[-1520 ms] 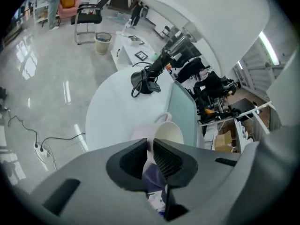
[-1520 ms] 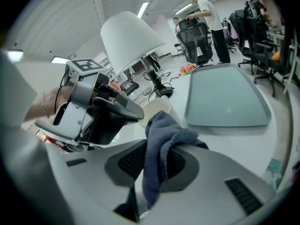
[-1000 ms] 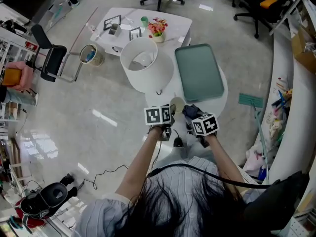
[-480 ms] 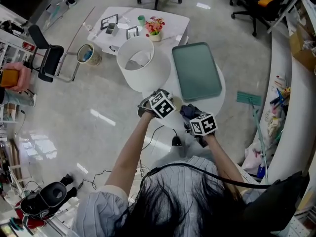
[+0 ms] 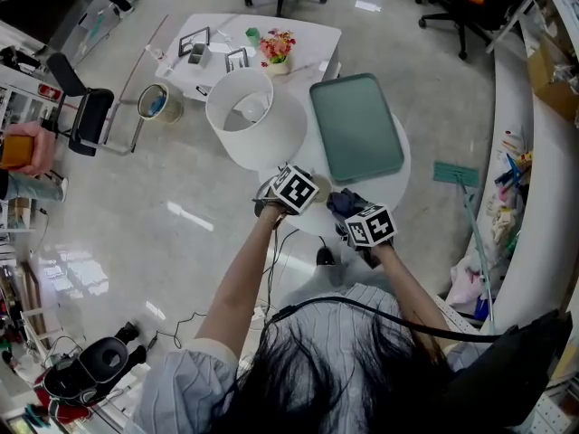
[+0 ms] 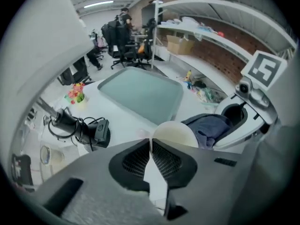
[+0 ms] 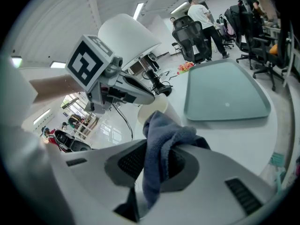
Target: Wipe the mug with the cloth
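My left gripper (image 5: 291,188) (image 6: 151,142) is shut on the cream mug (image 6: 176,134), pinching its thin wall so the mug sticks out past the jaws. In the right gripper view the mug (image 7: 154,109) hangs tilted from that gripper, just beyond the cloth. A dark blue cloth (image 7: 164,139) is bunched between the jaws of my right gripper (image 7: 157,158) (image 5: 362,224), which is shut on it. The cloth (image 5: 342,202) (image 6: 211,128) sits right next to the mug, touching or nearly so. From the head view the left gripper's cube hides the mug.
A green tray (image 5: 355,127) lies on the round white table (image 5: 403,170). A large white lampshade (image 5: 249,116) stands at the table's left, with its black stem and cable (image 6: 79,128) close to my left gripper. A low table with flowers (image 5: 276,45) stands beyond.
My left gripper has swung up and turned with the mug, its marker cube now tilted toward the lampshade. The right gripper with the cloth has barely moved.
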A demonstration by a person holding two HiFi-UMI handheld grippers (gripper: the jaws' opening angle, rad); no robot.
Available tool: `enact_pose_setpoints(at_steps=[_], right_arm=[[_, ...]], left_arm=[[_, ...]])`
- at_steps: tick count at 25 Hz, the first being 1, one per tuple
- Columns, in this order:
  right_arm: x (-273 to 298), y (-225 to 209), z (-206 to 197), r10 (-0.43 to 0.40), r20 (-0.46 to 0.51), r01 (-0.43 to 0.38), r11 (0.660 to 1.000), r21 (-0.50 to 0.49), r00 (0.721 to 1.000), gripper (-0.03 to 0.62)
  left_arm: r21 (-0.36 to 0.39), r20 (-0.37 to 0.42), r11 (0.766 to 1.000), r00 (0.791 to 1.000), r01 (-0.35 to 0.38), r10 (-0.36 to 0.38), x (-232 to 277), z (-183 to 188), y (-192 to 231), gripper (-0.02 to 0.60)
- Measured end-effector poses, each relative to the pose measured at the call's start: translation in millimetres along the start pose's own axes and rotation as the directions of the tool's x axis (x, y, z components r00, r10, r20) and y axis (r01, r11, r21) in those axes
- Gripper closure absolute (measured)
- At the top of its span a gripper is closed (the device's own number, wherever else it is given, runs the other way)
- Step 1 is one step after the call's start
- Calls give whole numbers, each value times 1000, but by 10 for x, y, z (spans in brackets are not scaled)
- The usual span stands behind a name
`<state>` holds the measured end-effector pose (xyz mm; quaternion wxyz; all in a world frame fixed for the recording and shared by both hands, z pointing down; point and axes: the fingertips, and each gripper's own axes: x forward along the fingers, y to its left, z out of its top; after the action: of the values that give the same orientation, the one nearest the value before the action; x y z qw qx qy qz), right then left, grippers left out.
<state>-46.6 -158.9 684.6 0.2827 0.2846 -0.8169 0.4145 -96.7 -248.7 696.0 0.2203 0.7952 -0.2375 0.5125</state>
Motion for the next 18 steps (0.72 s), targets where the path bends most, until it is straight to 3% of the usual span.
enact_pose_setpoints(at_steps=[5,7,9,13,15,17,18], right_arm=[[12,8,-17,3,-2,-3,1000,3,1000,514],[12,7,-12,2,-1,-2,1000,6,1000,514],[15,6,-4,1,2,-1,1000,9,1000,514],[8,-11,-6,-2,7,2,1000,22,1000,514],[-4,-12,-5,-4,10,4,1000,27,1000,514],[-13,-15,3,-3,16,3,999,36,1000,514],[-15,-16,1,-2,19,1,999,41,1000,514]], left_arm=[[-213,73,976,996,-36,53,-50,-53,0,548],[-301,86,950,990,-84,115,-126,-100,50,548],[-404,97,909,984,-101,152,-222,-114,72,548],[-607,126,791,975,-72,185,-215,-196,47,548],[-693,141,719,968,-53,208,-220,-243,23,546],[-788,160,615,961,-13,226,-226,-291,-9,546],[-837,174,546,958,21,228,-220,-317,-38,546]])
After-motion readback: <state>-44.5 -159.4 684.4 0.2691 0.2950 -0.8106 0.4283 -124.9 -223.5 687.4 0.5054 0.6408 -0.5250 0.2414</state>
